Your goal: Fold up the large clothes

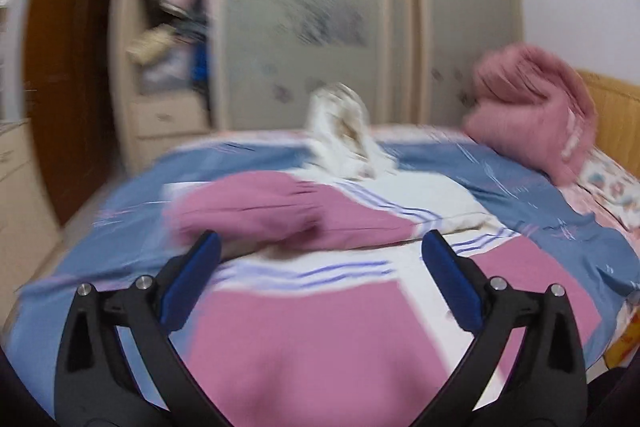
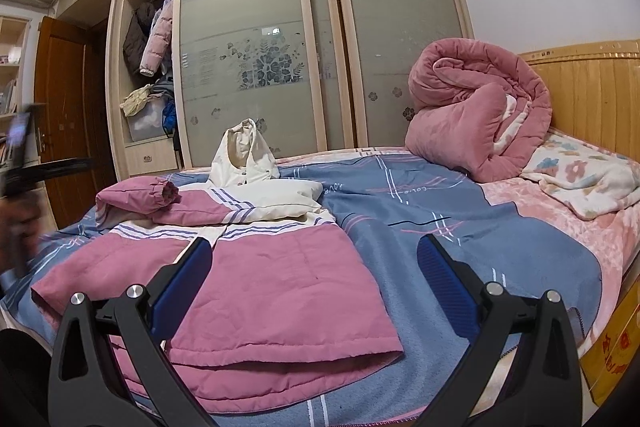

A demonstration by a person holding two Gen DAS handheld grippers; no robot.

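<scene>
One jacket (image 2: 256, 267), two open claws

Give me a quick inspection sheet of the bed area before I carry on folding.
Surface: bed with blue checked sheet.
Job's things: pink and white jacket lying flat, one sleeve folded across the chest, hood standing up.
Clutter: rolled pink quilt, floral blanket by the headboard.
Grippers: left gripper open over the jacket, view blurred; right gripper open, holding nothing.
Cables: nothing seen.
Surroundings: wardrobe with sliding doors, one side open showing hung clothes.
</scene>
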